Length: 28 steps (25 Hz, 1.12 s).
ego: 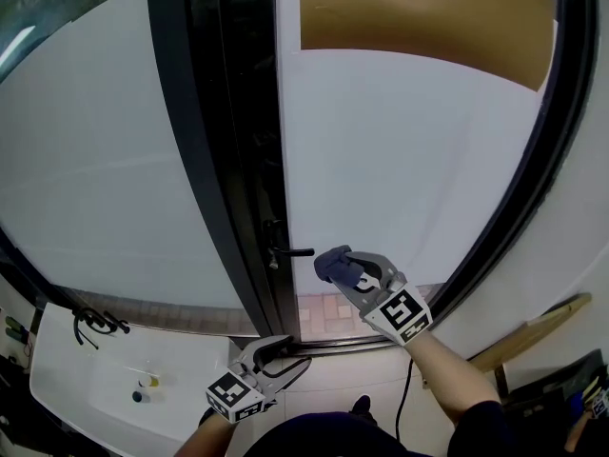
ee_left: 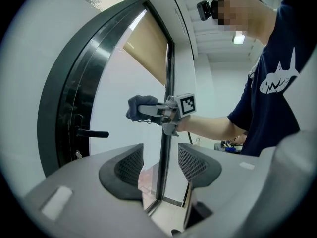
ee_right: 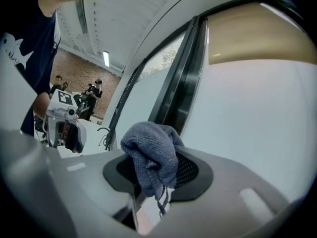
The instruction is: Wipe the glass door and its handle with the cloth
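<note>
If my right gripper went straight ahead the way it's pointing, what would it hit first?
Probably the glass door beside its dark frame, cloth touching first; the handle seems just off that line, though depth is unclear.

This looks like a lab or workshop in an office-style building, not a home. Tall frosted glass door (ego: 409, 160) panels sit in a black metal frame (ego: 214, 160). A bare brick wall (ee_right: 79, 76) closes the far end, and strip lights (ee_right: 106, 58) run along an open ceiling (pipes or beams cross it). A white worktable (ego: 86, 388) carries loose cables (ego: 95, 324) and small bottles (ego: 143, 388). Two people (ee_right: 96, 89) stand in the background.
</note>
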Each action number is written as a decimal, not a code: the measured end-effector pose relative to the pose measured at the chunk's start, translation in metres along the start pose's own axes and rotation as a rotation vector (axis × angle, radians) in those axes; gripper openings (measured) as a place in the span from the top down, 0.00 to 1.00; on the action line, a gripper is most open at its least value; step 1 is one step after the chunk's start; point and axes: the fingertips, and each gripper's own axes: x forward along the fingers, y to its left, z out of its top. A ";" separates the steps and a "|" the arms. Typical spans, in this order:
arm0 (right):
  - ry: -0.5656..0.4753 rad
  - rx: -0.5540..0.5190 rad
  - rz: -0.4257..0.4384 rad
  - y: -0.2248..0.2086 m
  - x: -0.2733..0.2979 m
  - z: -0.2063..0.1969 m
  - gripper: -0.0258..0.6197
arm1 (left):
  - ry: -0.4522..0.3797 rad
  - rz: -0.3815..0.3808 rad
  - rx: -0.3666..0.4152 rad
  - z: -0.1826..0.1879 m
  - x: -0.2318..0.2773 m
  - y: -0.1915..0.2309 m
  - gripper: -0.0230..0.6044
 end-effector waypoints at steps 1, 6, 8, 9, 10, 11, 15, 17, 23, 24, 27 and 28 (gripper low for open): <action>0.009 -0.045 0.004 -0.006 0.011 0.004 0.74 | -0.001 0.003 0.002 0.002 0.002 0.001 0.62; 0.071 -0.260 -0.003 -0.038 0.065 0.024 0.74 | -0.019 0.034 -0.006 0.009 0.007 0.011 0.62; 0.103 -0.343 -0.016 -0.049 0.087 0.028 0.74 | -0.021 0.042 -0.011 0.006 0.008 0.012 0.62; 0.118 -0.388 -0.019 -0.053 0.099 0.030 0.75 | -0.019 0.046 -0.016 0.003 0.008 0.012 0.62; 0.133 -0.436 -0.020 -0.056 0.110 0.030 0.75 | -0.015 0.052 -0.021 0.002 0.008 0.012 0.62; 0.149 -0.486 -0.022 -0.059 0.121 0.029 0.75 | -0.010 0.059 -0.028 0.001 0.008 0.013 0.62; 0.200 -0.683 -0.019 -0.063 0.157 0.018 0.75 | -0.014 0.079 -0.048 -0.008 0.007 0.014 0.62; 0.211 -0.761 -0.014 -0.062 0.166 0.012 0.75 | -0.014 0.090 -0.057 -0.011 0.006 0.015 0.62; 0.249 -0.829 -0.015 -0.075 0.154 -0.009 0.76 | -0.001 0.098 -0.073 -0.013 0.011 0.018 0.62; 0.258 -0.832 -0.015 -0.078 0.148 -0.015 0.76 | 0.000 0.093 -0.073 -0.014 0.014 0.017 0.62; 0.288 -0.830 -0.026 -0.091 0.129 -0.031 0.76 | 0.002 0.069 -0.074 -0.017 0.024 0.013 0.62; 0.299 -0.827 -0.034 -0.096 0.121 -0.036 0.76 | 0.003 0.060 -0.074 -0.017 0.027 0.011 0.62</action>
